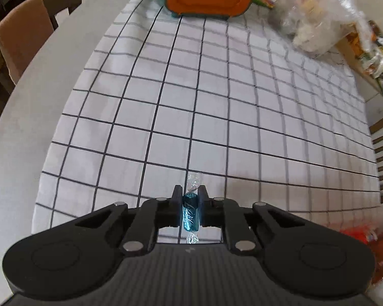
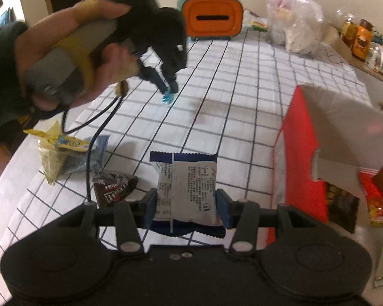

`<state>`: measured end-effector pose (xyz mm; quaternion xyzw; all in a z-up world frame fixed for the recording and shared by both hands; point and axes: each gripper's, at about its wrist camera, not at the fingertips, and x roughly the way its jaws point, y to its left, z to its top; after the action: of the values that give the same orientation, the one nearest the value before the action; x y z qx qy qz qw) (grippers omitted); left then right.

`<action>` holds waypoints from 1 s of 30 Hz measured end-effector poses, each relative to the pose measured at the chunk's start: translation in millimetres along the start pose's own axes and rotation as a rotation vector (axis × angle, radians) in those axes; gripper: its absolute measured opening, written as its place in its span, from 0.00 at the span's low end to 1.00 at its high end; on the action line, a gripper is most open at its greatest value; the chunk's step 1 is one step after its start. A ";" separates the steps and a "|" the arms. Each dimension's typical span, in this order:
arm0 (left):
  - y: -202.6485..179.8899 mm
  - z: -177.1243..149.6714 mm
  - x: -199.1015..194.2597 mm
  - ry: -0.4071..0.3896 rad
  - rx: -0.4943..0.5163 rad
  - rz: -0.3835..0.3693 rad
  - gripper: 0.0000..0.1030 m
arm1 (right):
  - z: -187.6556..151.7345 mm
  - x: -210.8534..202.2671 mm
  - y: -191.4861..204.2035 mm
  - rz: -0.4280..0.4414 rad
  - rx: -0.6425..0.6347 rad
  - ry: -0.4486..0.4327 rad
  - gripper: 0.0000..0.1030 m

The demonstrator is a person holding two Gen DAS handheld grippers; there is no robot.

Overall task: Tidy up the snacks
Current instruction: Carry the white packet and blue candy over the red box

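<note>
Left gripper (image 1: pixel 190 205) clamped on blue candy (image 1: pixel 190 214) above checked cloth (image 1: pixel 217 102); right gripper (image 2: pixel 186 207) pinching white packet (image 2: pixel 186 191) beside red box (image 2: pixel 301 153).

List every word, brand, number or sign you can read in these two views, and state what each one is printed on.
"m&m's": white logo on the brown packet lying on the checked cloth.
Blue candy in the left gripper: pale script, not readable.
White-and-blue packet between the right gripper fingers: dense small print, too small to read.
Yellow packet: blurred logo, unreadable.
Red box and orange jar: nothing legible.
</note>
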<state>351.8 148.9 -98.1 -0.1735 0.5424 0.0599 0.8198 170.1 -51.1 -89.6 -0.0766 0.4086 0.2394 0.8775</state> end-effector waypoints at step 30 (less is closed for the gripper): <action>-97.6 -142.8 -171.3 -0.087 0.257 -0.110 0.11 | -27.3 -139.6 -98.6 -0.048 0.021 -0.151 0.46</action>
<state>186.5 23.3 29.1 -0.0940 0.4992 -0.0477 0.8601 122.1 -196.1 -8.2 -0.0588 0.3419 0.2190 0.9120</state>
